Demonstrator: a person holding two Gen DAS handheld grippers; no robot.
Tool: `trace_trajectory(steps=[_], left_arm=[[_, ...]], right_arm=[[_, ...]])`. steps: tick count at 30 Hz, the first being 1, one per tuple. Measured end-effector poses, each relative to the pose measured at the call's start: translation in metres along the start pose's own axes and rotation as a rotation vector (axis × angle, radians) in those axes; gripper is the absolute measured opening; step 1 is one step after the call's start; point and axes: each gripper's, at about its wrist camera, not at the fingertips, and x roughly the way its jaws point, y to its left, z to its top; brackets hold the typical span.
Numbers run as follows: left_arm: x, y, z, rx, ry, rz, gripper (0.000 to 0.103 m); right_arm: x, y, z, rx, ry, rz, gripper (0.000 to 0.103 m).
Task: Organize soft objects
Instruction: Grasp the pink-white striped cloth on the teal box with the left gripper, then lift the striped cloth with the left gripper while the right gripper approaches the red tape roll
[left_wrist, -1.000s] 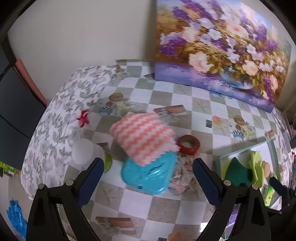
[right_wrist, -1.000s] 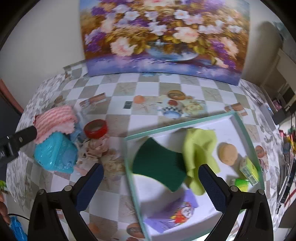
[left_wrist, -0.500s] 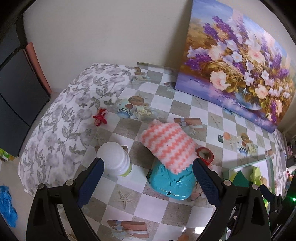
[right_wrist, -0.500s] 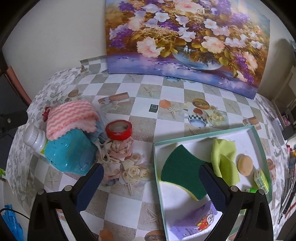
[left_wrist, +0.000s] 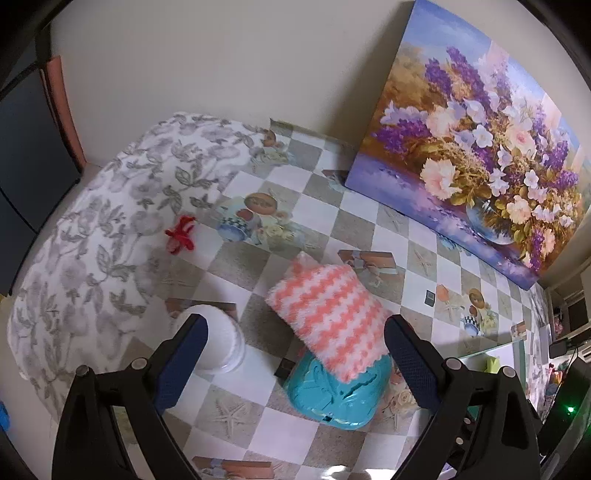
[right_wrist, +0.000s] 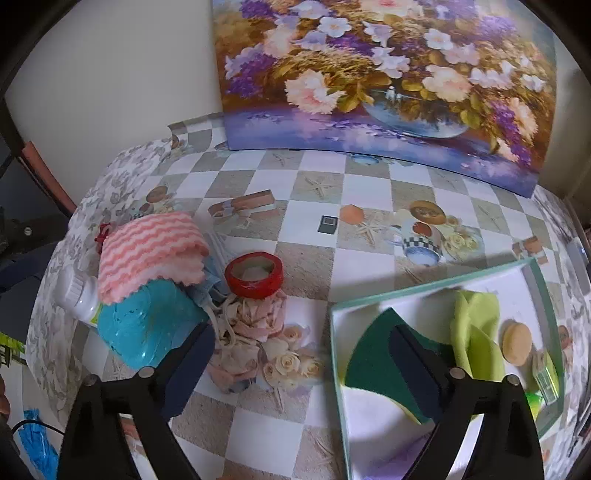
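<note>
The pink-and-white striped cloth (left_wrist: 327, 317) lies draped over the top of the turquoise plastic container (left_wrist: 338, 391), which serves here as the landmark on the checkered bench (left_wrist: 354, 229). In the left wrist view the left gripper (left_wrist: 295, 363) hovers above this container with its fingers (left_wrist: 410, 365) spread wide and holding nothing; the cloth and container show between them. Just left of the container stands a white bottle (left_wrist: 221, 343), and farther left beyond it a small red ribbon (left_wrist: 181, 236) lies on the grey floral cover (left_wrist: 92, 240).

In the right wrist view the right gripper (right_wrist: 299, 365) is likewise wide apart and empty. The red tape roll (right_wrist: 254, 275) sits just right of the container (right_wrist: 147, 325), with a heap of pale pink fabric strips (right_wrist: 247, 332) beside and below it. Well to the right of the container is a white tray (right_wrist: 369, 413) with a green rim. In it lie a dark green sponge (right_wrist: 376, 362), a light green cloth (right_wrist: 476, 339) and a round tan puff (right_wrist: 517, 341). A flower painting (right_wrist: 388, 74) leans against the wall behind the container, at the far edge of the bench.
</note>
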Motion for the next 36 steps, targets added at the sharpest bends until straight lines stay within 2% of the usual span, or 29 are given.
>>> trace_trajectory(steps=[4,6,8,20,23,26,30,36], left_arm=[[0.011,-0.012,0.002,0.028,0.004,-0.011,0.094],[0.018,-0.019,0.002,0.048,0.013,-0.014,0.086],[0.027,-0.023,0.002,0.054,0.031,-0.016,0.084],[0.066,-0.024,-0.001,0.007,0.124,-0.040,0.083],[0.070,-0.022,-0.001,-0.018,0.134,-0.050,0.063],[0.072,-0.019,-0.002,-0.043,0.140,-0.069,0.050],[0.067,-0.017,0.000,-0.060,0.117,-0.094,0.021],[0.059,-0.010,0.004,-0.096,0.075,-0.127,0.015]], right_arm=[[0.006,0.006,0.007,-0.015,0.000,0.006,0.091],[0.007,0.007,0.010,-0.018,-0.001,0.005,0.091],[0.010,0.008,0.014,-0.021,-0.001,0.006,0.090],[0.030,-0.001,0.029,0.001,-0.001,0.030,0.086],[0.033,0.001,0.028,-0.001,0.002,0.033,0.086],[0.034,0.002,0.028,-0.005,0.003,0.035,0.086],[0.035,0.004,0.029,-0.013,-0.004,0.045,0.085],[0.045,0.008,0.030,-0.019,0.004,0.085,0.080]])
